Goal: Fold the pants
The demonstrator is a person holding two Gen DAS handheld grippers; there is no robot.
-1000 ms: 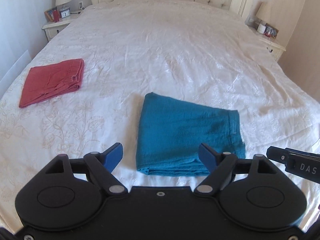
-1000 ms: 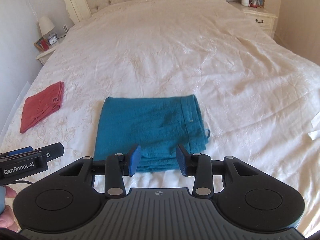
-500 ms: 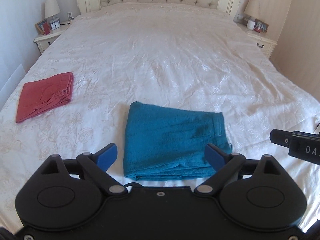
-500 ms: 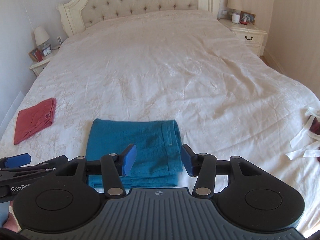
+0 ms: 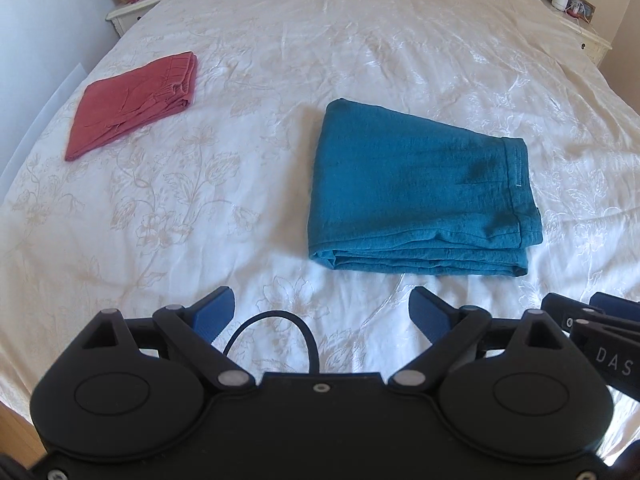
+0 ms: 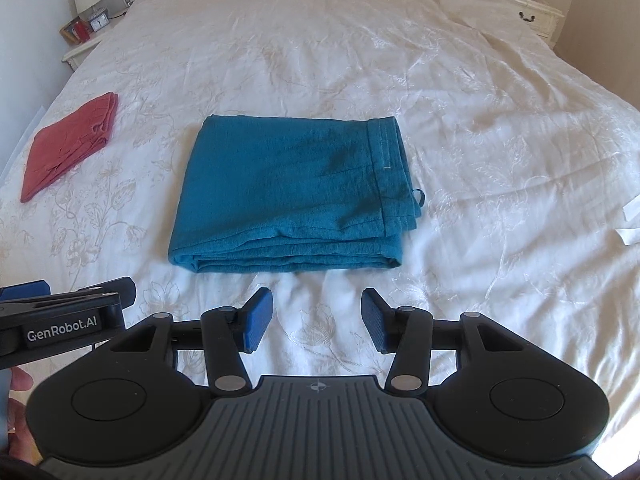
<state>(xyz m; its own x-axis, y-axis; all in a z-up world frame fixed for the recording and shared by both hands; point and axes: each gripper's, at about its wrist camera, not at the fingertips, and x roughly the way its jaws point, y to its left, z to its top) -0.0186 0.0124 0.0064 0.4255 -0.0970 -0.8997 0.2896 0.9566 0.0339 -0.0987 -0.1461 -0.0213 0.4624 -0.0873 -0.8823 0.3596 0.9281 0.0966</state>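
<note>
A cream embroidered bed (image 5: 280, 60) is filling both views, nightstands flanking it. I am lowering both claws toward the folded teal pants (image 6: 292, 192), which are now looming closer. The left claw (image 5: 320, 316) has just been spreading wide; the right claw (image 6: 316, 320) is standing half open. Both are empty. Folded red pants (image 5: 132, 100) are lying aside. No containers are showing.

"GenRobot.AI" on the left hand-held gripper (image 6: 24, 292), "DAS" on the right hand-held gripper (image 5: 592, 312)
</note>
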